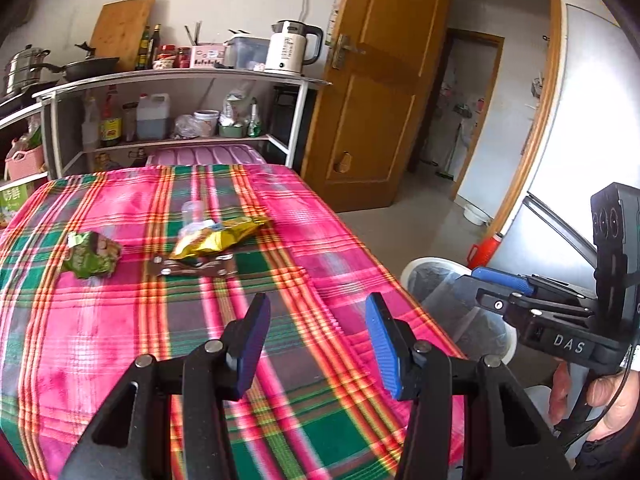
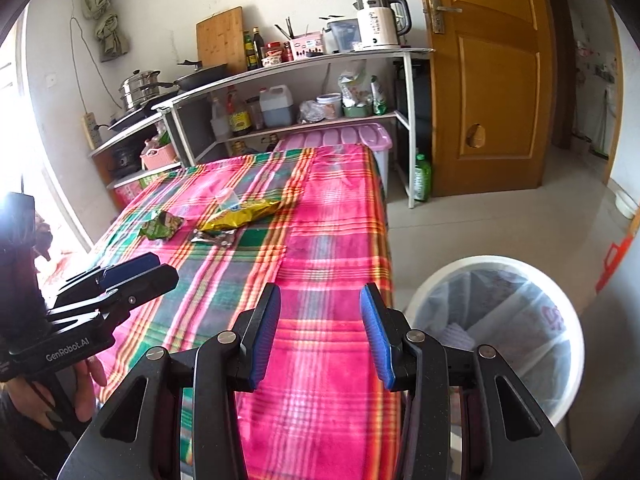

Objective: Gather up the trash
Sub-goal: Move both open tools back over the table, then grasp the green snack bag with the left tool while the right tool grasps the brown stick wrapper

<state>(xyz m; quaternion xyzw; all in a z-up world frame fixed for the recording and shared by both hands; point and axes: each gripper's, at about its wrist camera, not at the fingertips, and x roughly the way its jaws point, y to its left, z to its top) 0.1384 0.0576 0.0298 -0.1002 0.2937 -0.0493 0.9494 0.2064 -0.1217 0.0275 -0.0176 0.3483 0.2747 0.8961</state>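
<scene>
Table in front of both tongs. Three wrappers sit toward its far half: crumpled wrapper left, long snack bag right of it, flat wrapper just in front of the snack bag, touching it. Small clear cup behind the snack bag. Lined trash bin on the floor just right of the table's near corner. Shelf unit behind the table, against the wall; door to its right.

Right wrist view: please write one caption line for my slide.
Open right tongs hover empty over the plaid tablecloth; wrappers lie ahead and a lined white bin waits beside the table.
</scene>
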